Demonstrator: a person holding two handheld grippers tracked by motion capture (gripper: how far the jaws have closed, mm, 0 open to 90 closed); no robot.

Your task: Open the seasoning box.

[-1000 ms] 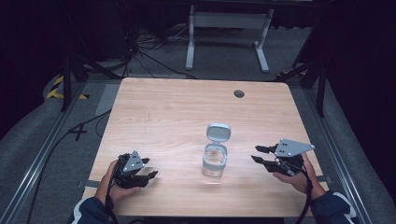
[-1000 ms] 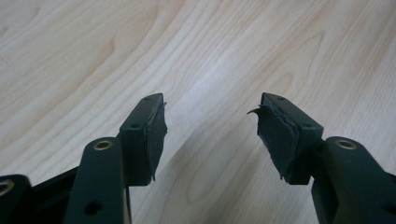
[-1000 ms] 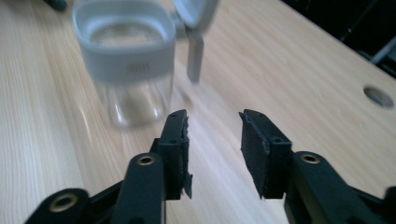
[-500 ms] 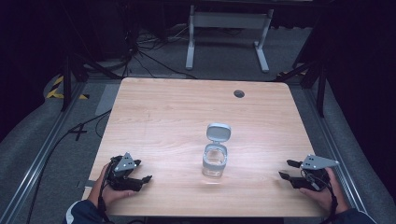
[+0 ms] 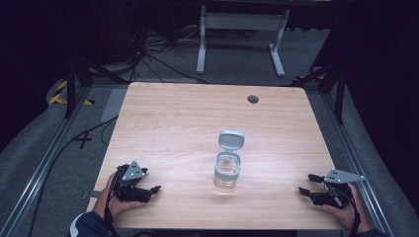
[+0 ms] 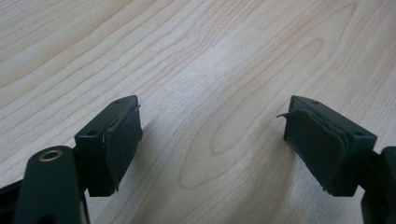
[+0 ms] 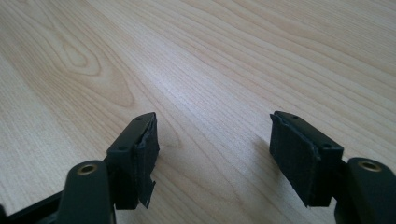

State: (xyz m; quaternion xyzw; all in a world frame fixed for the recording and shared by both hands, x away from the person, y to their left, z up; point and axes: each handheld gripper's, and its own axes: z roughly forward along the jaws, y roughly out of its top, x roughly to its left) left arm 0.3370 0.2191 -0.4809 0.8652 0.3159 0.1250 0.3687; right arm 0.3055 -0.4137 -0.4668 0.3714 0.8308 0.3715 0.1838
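A small clear jar (image 5: pixel 227 172) stands near the middle of the wooden table (image 5: pixel 173 123), its grey flip lid (image 5: pixel 231 139) swung open behind it. My left gripper (image 5: pixel 152 181) rests at the front left of the table, well left of the jar. It is open, its jaws have just been opening, and only bare wood lies between its pads (image 6: pixel 122 140). My right gripper (image 5: pixel 306 183) sits low at the front right corner, pointing left toward the jar. It is also open, its jaws have just been opening, and nothing lies between its pads (image 7: pixel 299 156).
A dark round hole (image 5: pixel 253 98) marks the table's far right part. Beyond the far edge, a white metal stand (image 5: pixel 242 29) and loose cables (image 5: pixel 148 54) lie on the grey floor. Rails run along both sides of the table.
The right hand has dropped and drawn back to the front right corner, away from the jar. The left hand shifted slightly toward the front edge. Both pairs of jaws stand wider.
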